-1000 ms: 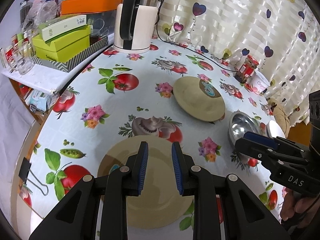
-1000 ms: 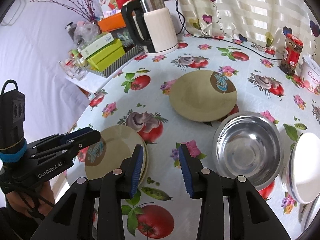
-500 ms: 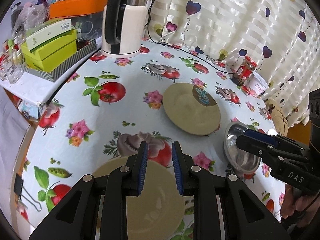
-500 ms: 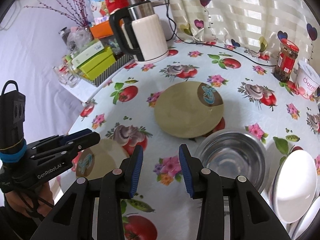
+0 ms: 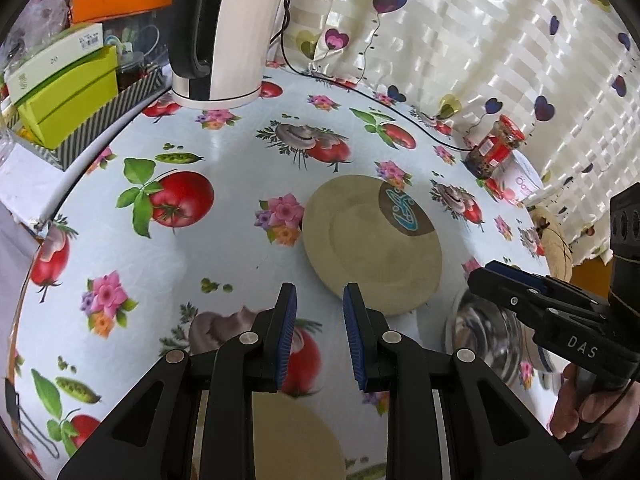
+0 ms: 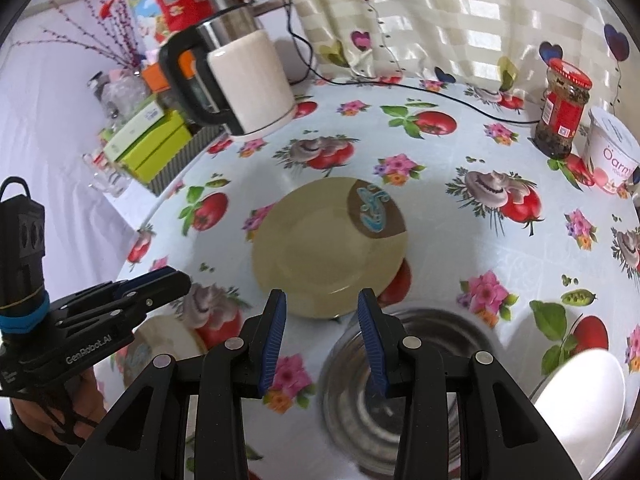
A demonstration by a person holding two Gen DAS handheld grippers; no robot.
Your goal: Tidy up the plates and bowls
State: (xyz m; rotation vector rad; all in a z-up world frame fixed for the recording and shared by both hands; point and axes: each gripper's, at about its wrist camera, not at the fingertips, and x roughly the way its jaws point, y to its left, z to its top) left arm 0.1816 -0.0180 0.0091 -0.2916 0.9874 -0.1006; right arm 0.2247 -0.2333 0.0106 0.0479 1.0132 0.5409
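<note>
A beige plate with a brown patch [image 5: 372,244] [image 6: 328,248] lies flat mid-table, just ahead of both grippers. My left gripper [image 5: 319,300] [image 6: 176,280] hovers open and empty over the tablecloth at that plate's near-left rim. A second beige plate [image 5: 296,440] [image 6: 160,344] lies beneath and behind it. My right gripper [image 6: 322,300] [image 5: 492,276] is open and empty above the gap between the far plate and a steel bowl [image 6: 432,324] [image 5: 480,336]. White plates [image 6: 580,400] lie at the right edge.
A white kettle [image 5: 224,40] [image 6: 244,84] stands at the back, its black cable [image 6: 440,96] running along the curtain. A red-lidded jar [image 6: 564,112] and a yoghurt tub [image 6: 612,152] stand back right. Green boxes [image 5: 68,96] sit beyond the table's left edge.
Both grippers have travelled forward over the table toward the far beige plate. The near plate has slipped under the left gripper and the steel bowl under the right one. Jaws unchanged.
</note>
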